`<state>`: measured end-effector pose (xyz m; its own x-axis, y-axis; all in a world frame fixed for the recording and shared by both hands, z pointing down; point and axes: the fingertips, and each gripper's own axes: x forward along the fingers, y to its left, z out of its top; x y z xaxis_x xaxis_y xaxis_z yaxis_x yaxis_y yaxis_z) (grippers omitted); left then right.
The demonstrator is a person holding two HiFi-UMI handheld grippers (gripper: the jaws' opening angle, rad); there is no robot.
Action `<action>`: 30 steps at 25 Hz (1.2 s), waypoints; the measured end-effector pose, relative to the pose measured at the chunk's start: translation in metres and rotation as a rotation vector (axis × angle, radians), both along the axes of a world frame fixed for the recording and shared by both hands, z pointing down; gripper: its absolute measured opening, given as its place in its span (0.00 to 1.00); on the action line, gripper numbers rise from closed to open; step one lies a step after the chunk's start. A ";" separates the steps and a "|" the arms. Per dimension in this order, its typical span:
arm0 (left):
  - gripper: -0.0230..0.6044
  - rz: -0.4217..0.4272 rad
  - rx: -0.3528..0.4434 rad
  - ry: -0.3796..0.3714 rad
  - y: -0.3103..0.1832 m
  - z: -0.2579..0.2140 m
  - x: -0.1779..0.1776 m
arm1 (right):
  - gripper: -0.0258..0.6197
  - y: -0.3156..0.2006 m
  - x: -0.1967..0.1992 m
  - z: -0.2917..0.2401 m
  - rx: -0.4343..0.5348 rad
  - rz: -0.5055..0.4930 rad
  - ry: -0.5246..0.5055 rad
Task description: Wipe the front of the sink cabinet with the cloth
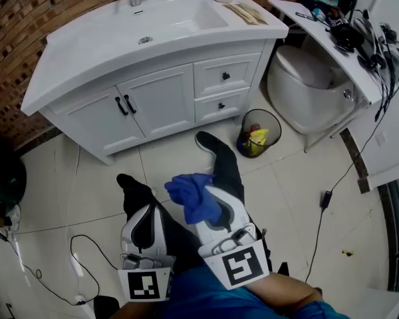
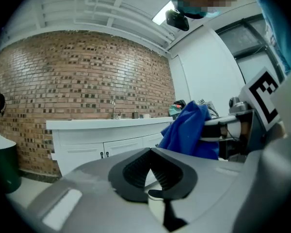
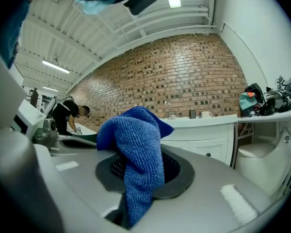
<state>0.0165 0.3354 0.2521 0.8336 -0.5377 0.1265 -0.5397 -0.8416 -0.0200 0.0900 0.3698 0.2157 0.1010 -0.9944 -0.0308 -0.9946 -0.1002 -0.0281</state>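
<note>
A bathroom mock-up: sink cabinet (image 1: 161, 98), toilet (image 1: 306, 92) (brick wall (image 1: 26, 12) behind)

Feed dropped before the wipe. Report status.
Right gripper shut on blue cloth. Left gripper shut, empty. Sink cabinet ahead, doors shut, not yet touched. Wastebasket by its drawer end, off the path.

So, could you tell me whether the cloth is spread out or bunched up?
Bunched up: the cloth hangs as a crumpled wad from the right gripper, whose jaws are shut on it.

Bin (image 1: 259, 133) between sink cabinet (image 1: 163, 98) and toilet (image 1: 312, 92); cloth (image 1: 196, 195) in front.
</note>
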 end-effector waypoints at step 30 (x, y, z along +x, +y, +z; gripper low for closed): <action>0.05 0.012 0.143 -0.173 0.077 0.016 -0.085 | 0.15 0.093 -0.091 0.029 -0.099 -0.094 -0.021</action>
<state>-0.0681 0.4120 0.2683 0.8128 -0.5503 0.1914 -0.5076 -0.8301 -0.2309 -0.0014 0.4629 0.2451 0.0066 -0.9976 0.0696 -0.9990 -0.0097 -0.0437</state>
